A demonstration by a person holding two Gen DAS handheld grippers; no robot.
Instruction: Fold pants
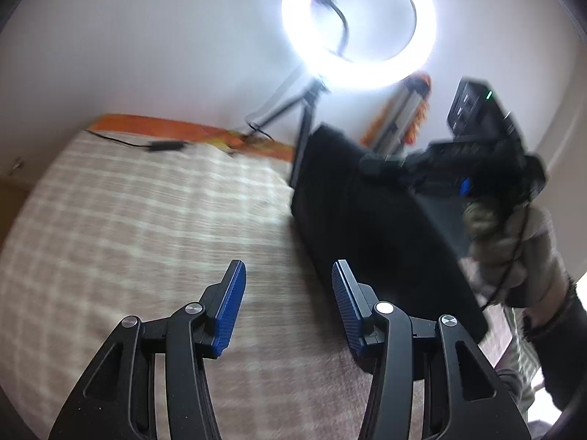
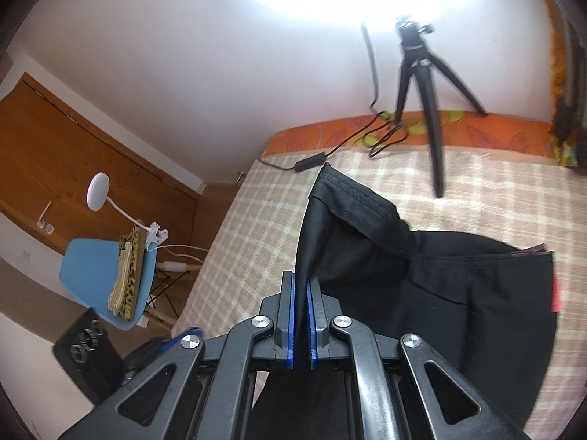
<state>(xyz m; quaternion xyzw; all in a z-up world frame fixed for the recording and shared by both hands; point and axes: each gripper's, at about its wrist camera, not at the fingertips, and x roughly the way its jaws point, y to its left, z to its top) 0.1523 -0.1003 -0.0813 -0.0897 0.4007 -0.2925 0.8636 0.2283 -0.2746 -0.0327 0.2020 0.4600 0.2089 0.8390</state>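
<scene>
Folding is mid-lift: the right hand-held gripper (image 2: pixel 301 286) pinches the black fabric pants (image 2: pixel 422 275) above the beige checked bed (image 2: pixel 238 227), while the left hand-held gripper (image 1: pixel 288 286) hangs unclenched (nothing in it) and likely needs an edge next.

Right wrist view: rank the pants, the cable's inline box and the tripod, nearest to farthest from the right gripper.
1. Pants, pinched in the right gripper.
2. Cable's inline box, ahead on the bedspread.
3. Tripod, far right by the wall.
</scene>
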